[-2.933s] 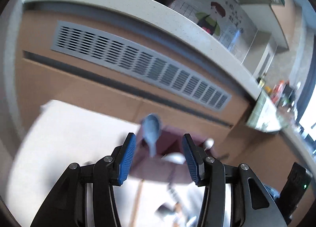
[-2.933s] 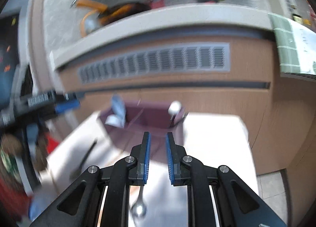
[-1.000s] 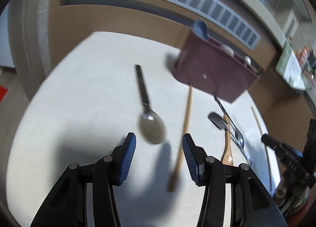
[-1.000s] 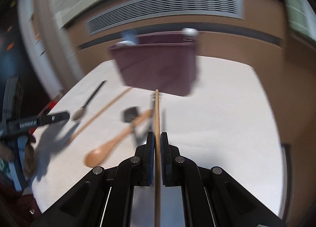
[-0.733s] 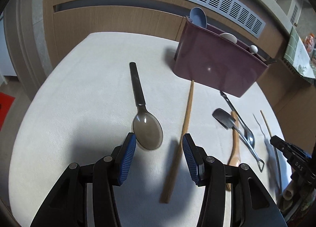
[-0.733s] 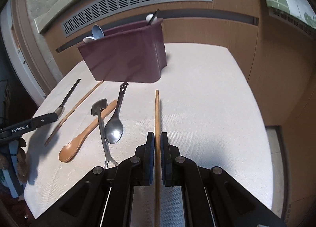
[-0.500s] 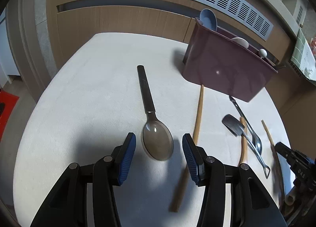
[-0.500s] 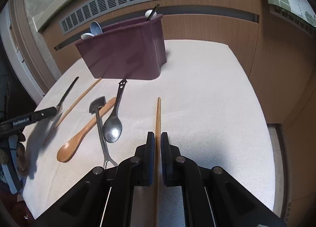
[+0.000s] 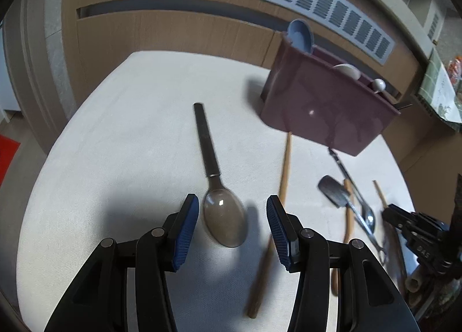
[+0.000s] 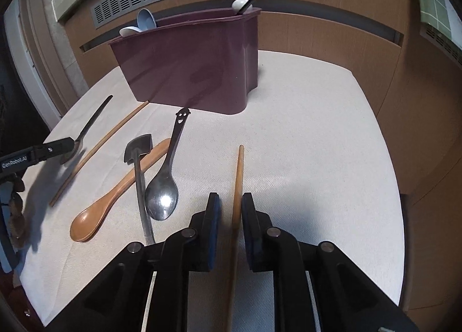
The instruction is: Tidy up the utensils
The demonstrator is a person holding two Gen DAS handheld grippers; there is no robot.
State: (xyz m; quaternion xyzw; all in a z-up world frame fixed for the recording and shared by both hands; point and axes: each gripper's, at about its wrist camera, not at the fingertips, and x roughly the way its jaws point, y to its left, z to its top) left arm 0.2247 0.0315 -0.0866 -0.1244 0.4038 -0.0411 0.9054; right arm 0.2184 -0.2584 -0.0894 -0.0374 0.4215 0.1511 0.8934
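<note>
Table (image 10: 317,136): white cloth top under both my grippers; it fills more of each view than a second ago, since the cameras now sit lower and closer to it.
Holder (image 10: 190,61): the maroon utensil holder stands upright at 12 o'clock of my right view and at 2 o'clock of my left view (image 9: 326,107); a blue spoon (image 9: 300,35) and white spoons stick out of it, as before.
Left gripper (image 9: 232,225): my jaws stand wide and hold nothing; the dark-handled spoon (image 9: 223,218) lies on the cloth with its bowl between the blue pads, where a second ago it lay ahead of them.
Right gripper (image 10: 231,225): my jaws are opening; a second ago they were clamped on the chopstick, now a gap shows on each side of it.
Chopstick (image 10: 238,182): wooden, lying on the cloth between my right pads, tip toward 12 o'clock, short of the holder.
Second chopstick (image 9: 284,170): on the cloth at 1 o'clock of my left gripper, far end at the holder's base, unmoved.
Other utensils: wooden spoon (image 10: 115,190), steel spoon (image 10: 164,187) and small spatula (image 10: 138,153) lie together at 10 o'clock of my right gripper, unchanged.
</note>
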